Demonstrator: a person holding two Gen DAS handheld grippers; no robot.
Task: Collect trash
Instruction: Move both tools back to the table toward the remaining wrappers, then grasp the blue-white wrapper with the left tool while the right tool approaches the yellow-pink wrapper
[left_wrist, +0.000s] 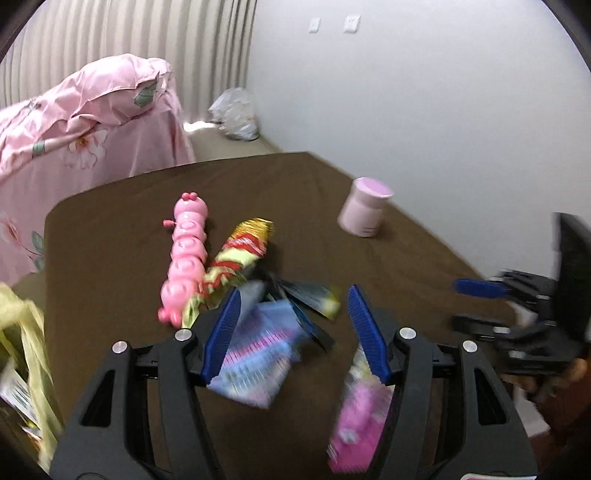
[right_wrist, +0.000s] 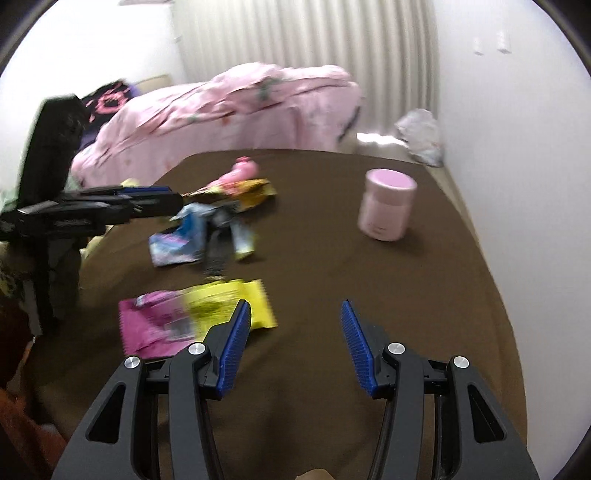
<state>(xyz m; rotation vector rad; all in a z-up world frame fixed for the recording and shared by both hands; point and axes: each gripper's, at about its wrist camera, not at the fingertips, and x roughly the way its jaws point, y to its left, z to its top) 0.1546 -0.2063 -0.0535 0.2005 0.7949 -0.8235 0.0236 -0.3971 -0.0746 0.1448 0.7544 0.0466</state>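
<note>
I see matt brown cloth on the table (left_wrist: 110, 229), glossy foil wrappers (left_wrist: 240, 254), a smooth plastic caterpillar toy (left_wrist: 186, 254), and ribbed blue gripper pads (right_wrist: 232, 354).

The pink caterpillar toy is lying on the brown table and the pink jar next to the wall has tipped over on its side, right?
Not quite. The pink jar stands upright on the brown table, lid on top, as the right wrist view shows. The rest is right: the pink caterpillar toy lies on the table, seen in the left wrist view.
</note>
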